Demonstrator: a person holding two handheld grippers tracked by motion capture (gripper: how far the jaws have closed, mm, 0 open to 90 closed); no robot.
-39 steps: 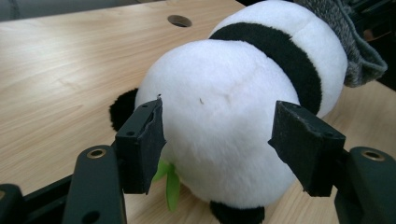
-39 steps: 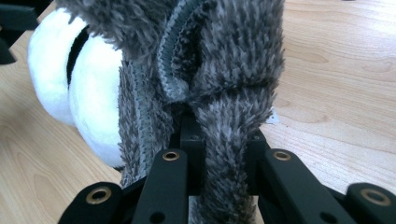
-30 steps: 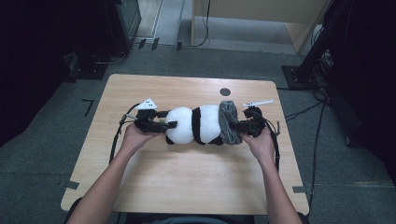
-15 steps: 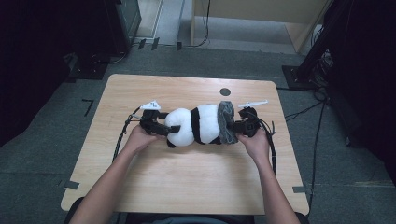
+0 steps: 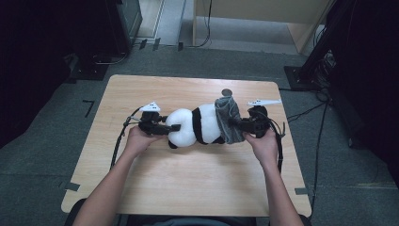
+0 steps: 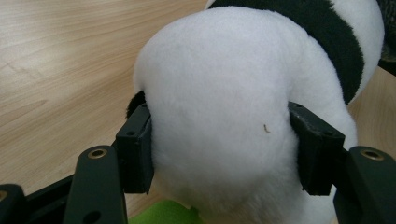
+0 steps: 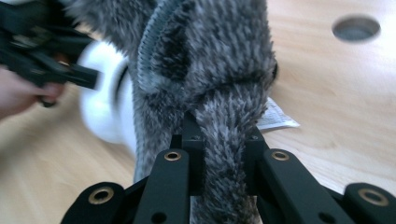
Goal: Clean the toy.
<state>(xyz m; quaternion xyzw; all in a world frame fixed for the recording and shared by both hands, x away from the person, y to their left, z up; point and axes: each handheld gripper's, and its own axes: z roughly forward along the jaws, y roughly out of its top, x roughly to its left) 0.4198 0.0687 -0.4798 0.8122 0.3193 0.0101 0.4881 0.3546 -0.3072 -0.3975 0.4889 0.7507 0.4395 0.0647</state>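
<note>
My left gripper [image 6: 219, 154] has just closed onto the panda [image 5: 195, 126] at nine o'clock — right gripper [image 7: 223, 154] stays clenched on the grey cap [image 7: 210, 70], ready to tug.

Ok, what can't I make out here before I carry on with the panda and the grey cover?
- Panda's end under the grey cover: hidden by the cover in the high view.
- Green patch under the panda: cut off by the bottom edge of the left gripper view.
- White label: print too small and half behind the cover, right gripper view.
- Left gripper in the right gripper view: blurred.
</note>
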